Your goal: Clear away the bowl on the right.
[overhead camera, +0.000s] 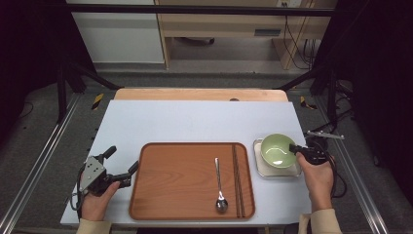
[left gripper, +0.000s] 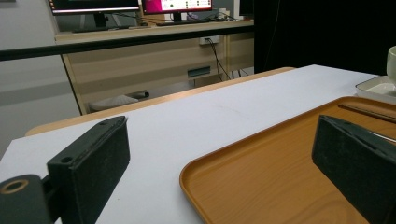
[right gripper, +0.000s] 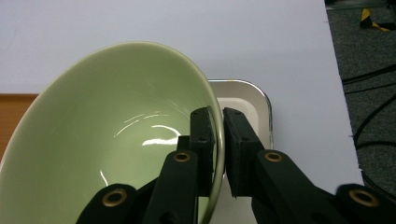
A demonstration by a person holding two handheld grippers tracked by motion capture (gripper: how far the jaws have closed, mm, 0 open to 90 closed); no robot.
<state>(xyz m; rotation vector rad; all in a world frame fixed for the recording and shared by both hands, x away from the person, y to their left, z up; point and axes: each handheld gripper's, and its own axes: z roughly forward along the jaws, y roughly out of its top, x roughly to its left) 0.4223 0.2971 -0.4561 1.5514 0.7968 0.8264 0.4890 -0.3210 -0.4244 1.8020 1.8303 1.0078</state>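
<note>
The green bowl [overhead camera: 278, 149], at right of frame on the square white plate [overhead camera: 259, 168], is clamped at its rim by the right tool [right gripper: 218, 140]. The left tool [overhead camera: 119, 166] is held spread apart by the tray [overhead camera: 151, 195]. The bowl is best kept level when lifted.

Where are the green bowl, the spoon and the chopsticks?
green bowl [overhead camera: 277, 149], high view, inner bottom.
spoon [overhead camera: 221, 204], high view, its scoop end.
chopsticks [overhead camera: 237, 179], high view, middle of the pair.

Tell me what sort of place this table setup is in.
Most likely a lab or office workroom staged for recording: monitors on a desk behind, a black frame rail overhead, and loose cables on the floor.
</note>
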